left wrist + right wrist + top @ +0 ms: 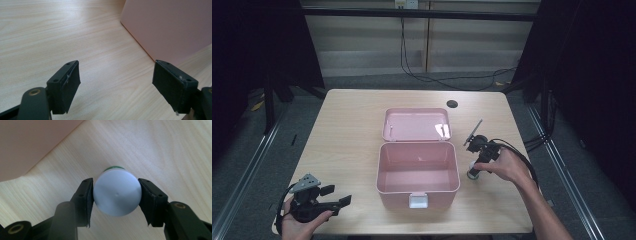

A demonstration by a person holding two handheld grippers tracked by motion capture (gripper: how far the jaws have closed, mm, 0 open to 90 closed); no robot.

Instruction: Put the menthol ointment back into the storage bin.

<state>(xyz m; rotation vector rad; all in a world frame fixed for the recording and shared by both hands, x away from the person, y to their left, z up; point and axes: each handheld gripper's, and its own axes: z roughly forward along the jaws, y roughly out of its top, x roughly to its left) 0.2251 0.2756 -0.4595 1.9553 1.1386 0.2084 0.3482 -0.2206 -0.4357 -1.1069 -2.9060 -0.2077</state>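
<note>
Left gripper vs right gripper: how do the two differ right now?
The left gripper has its jaws wide apart with only bare light wooden table between them; the right gripper has its jaws closed on a small white-capped bottle. The left sits near the table's front left corner, level; the right points down beside the open pink plastic box. Both have black jaws and are hand-held.

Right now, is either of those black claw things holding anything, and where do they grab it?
The right gripper clamps a small white-capped bottle by the sides of its round cap, jaws on either side. The left gripper is open and holds nothing.
</note>
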